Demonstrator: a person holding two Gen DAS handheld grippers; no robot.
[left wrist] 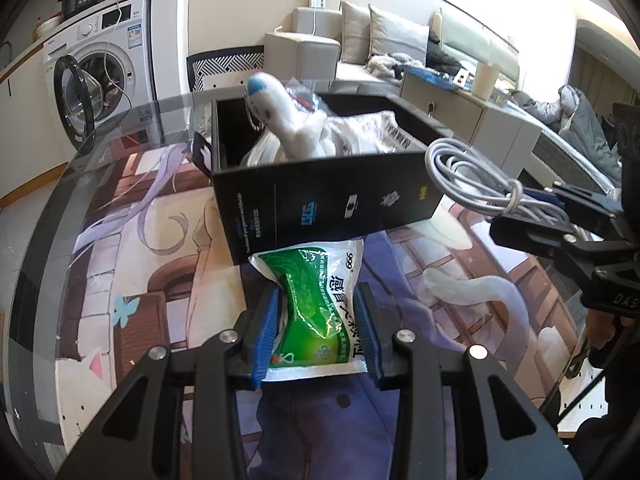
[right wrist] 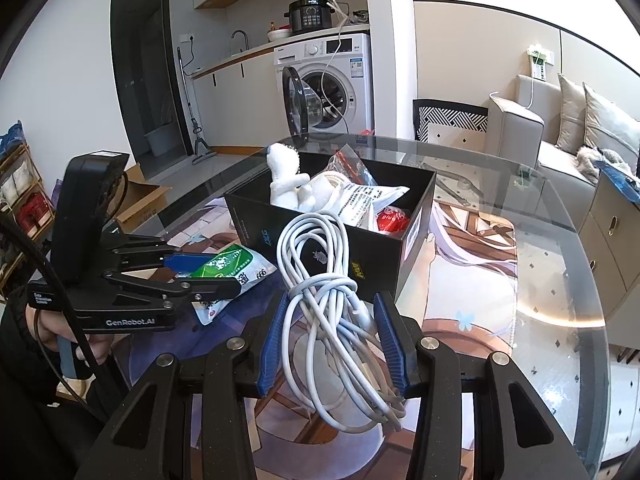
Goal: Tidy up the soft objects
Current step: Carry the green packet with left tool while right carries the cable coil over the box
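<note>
My left gripper (left wrist: 318, 312) is shut on a green and white medicine pouch (left wrist: 320, 300), held just in front of the black box (left wrist: 320, 204); the pouch also shows in the right wrist view (right wrist: 230, 268). My right gripper (right wrist: 334, 320) is shut on a coiled white cable (right wrist: 320, 276), held near the box's front right corner (right wrist: 332, 236); the cable also shows in the left wrist view (left wrist: 472, 176). The box holds a white plush toy (left wrist: 280, 116), a white packet (right wrist: 364, 196) and a red packet (right wrist: 392, 218).
The box stands on a round glass table (right wrist: 560, 280) over a printed mat. A washing machine (right wrist: 328, 80) with its door open stands beyond the table. A sofa (left wrist: 400, 40) and low cabinets (left wrist: 460, 108) lie to the right.
</note>
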